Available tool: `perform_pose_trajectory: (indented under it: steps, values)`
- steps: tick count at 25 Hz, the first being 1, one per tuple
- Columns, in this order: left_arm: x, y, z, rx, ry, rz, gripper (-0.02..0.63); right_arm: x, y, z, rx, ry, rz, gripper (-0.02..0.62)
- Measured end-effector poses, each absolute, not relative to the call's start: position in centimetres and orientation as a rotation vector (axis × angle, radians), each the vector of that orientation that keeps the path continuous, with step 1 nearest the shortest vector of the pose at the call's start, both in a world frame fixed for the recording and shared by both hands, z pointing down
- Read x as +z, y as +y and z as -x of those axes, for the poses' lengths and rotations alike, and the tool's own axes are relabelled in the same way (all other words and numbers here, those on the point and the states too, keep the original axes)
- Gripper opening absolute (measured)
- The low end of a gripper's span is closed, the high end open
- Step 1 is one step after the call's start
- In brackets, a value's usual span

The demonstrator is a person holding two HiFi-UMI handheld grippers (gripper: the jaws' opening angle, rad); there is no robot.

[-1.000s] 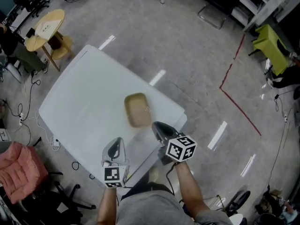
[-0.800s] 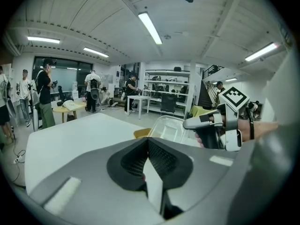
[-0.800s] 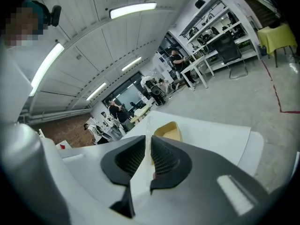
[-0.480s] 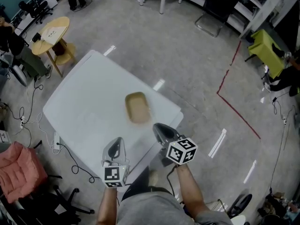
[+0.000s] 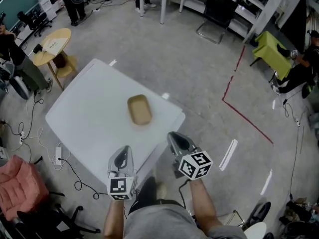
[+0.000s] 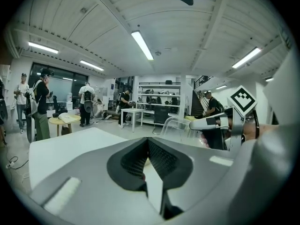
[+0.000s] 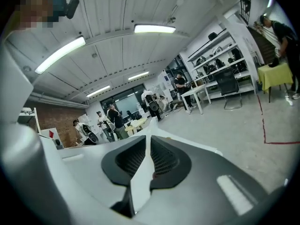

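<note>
The tan oblong tray (image 5: 139, 109) lies on the white table (image 5: 84, 114), well apart from both hand-held grippers. It is straight ahead of the left hand-held gripper (image 5: 122, 157) and ahead and to the left of the right hand-held gripper (image 5: 178, 141). Each has its jaws together with nothing between them. A clean grasp would likely need the jaws opened wide and brought onto one long rim, since the wall looks shallow. The tray is matt with rounded corners, the table smooth, the jaw pads dark and ribbed.
</note>
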State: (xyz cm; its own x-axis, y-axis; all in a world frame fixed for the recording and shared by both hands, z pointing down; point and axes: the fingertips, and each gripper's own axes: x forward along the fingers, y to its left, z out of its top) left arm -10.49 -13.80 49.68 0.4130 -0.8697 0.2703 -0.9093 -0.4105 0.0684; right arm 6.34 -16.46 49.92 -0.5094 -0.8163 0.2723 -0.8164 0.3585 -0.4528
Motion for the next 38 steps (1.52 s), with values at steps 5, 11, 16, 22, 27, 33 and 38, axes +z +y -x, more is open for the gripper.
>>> perform_pose_trajectory:
  steps: [5,11,16,22,27,33,38]
  values:
    - [47.8,-10.5,9.5,0.249,-1.559,-2.516,0.011,47.9,-12.1,-8.0,0.755,-2.576,-1.639,0.034]
    - [45.3,-7.3,8.2,0.213,-1.552,-2.577,0.011,45.3,-7.4,-9.5,0.555,-2.541,-1.707,0.034]
    - [44.1,-4.5,7.1,0.193,-1.538,-2.621,0.011,43.8,-3.6,-10.5,0.397,-2.502,-1.753,0.034]
    - [43.6,-1.5,5.8,0.19,-1.519,-2.65,0.011,42.9,0.2,-12.0,0.311,-2.478,-1.813,0.034]
    - [43.6,0.8,5.1,0.197,-1.509,-2.658,0.011,43.1,3.1,-13.1,0.276,-2.443,-1.841,0.034]
    - [44.6,2.9,4.1,0.217,-1.484,-2.663,0.011,44.3,5.8,-14.3,0.291,-2.41,-1.858,0.034]
    - [44.9,4.2,2.9,0.237,-1.458,-2.672,0.011,44.9,7.3,-15.6,0.304,-2.39,-1.875,0.034]
